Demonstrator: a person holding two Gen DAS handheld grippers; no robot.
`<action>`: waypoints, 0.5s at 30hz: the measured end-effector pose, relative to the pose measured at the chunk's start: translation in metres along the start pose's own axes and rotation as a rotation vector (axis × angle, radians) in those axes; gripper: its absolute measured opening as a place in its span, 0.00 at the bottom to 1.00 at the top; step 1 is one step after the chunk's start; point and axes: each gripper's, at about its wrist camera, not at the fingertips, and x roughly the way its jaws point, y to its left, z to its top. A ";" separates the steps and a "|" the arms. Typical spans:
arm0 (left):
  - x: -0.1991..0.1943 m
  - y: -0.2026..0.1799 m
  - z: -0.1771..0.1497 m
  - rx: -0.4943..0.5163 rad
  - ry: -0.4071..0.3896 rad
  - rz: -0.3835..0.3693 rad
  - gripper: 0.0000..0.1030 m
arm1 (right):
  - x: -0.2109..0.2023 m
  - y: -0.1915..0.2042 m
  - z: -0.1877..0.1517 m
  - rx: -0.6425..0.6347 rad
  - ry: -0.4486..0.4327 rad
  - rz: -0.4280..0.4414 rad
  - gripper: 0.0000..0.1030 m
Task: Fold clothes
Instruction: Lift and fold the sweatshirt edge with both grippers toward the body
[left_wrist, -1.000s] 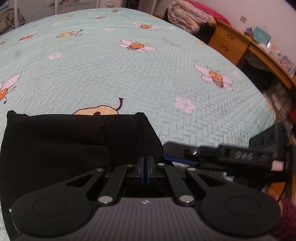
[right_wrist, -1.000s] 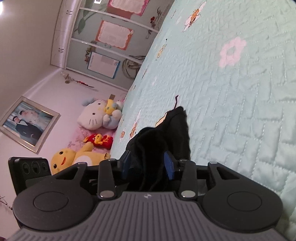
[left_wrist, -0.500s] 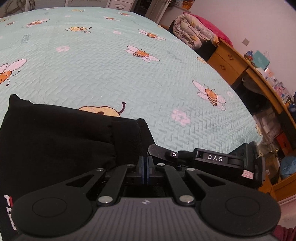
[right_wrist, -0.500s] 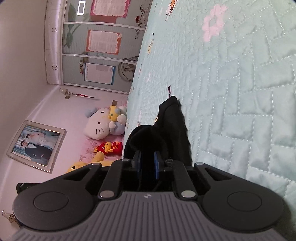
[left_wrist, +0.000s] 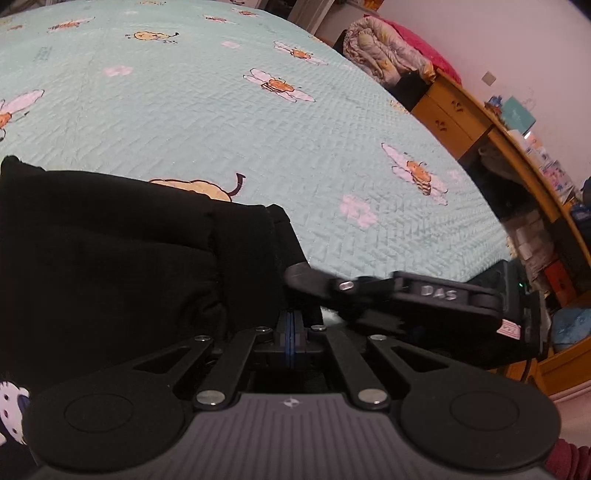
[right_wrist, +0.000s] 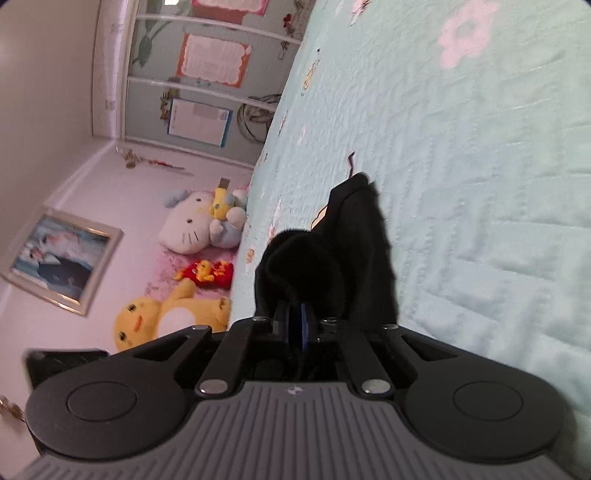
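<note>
Mint-green quilt (left_wrist: 229, 122) fills most of both views, printed with bees and flowers, and on it lies the black garment (left_wrist: 110, 266), bunched into soft layers at the near edge of the bed, with a white print showing at its lower left corner. Over the last second my right gripper (right_wrist: 295, 321) has gone from spread wide around a fold of that cloth to pressed together on it; its blue pads are now nearly lost in the black bulge. My left gripper (left_wrist: 291, 325) has stayed pinched on the garment's edge throughout, pads tight together with fabric drawn between them. In the left view I also see the right tool coming in from the side and sitting closer over the cloth than it did a second ago. I judge this to mean I now hold the garment at two points, close beside each other, which is what a fold needs before a lift or a carry-over. How many folds the cloth already has I cannot tell; the black hides the creases.
</note>
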 end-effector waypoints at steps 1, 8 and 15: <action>0.000 0.000 -0.001 -0.005 -0.002 -0.002 0.00 | -0.006 0.000 0.001 -0.006 -0.019 -0.008 0.08; -0.003 0.004 -0.005 -0.053 -0.014 -0.057 0.00 | 0.012 0.007 -0.004 -0.082 0.018 -0.080 0.02; 0.009 0.009 -0.016 -0.062 0.038 -0.094 0.00 | 0.011 0.014 -0.002 -0.125 0.028 -0.097 0.03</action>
